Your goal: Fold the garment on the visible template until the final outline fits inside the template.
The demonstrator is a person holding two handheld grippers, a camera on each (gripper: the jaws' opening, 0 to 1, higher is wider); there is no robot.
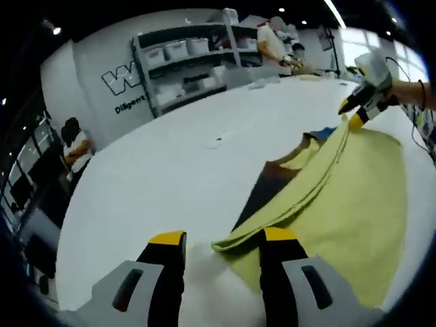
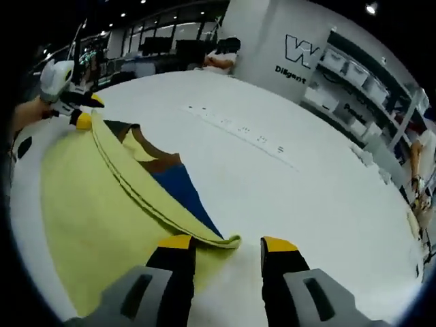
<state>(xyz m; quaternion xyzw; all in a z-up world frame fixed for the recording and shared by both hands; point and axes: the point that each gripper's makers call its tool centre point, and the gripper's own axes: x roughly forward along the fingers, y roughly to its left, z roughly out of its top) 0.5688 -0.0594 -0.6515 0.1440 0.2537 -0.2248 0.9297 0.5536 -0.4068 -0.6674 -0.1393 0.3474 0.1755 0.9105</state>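
Left tool (image 1: 223, 246) open – yellow garment (image 1: 354, 204) half-folded, hem doubled.

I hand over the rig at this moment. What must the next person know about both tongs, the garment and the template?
Left tongs: jaws apart, one tip at a corner of the yellow garment.
Right tongs: jaws apart, at the opposite end of the same folded edge.
The garment lies on the white table with one side folded over; the dark template shows beside the fold.
Done: first fold under way.
Left: flatten it, then fold on until the outline fits inside the template.
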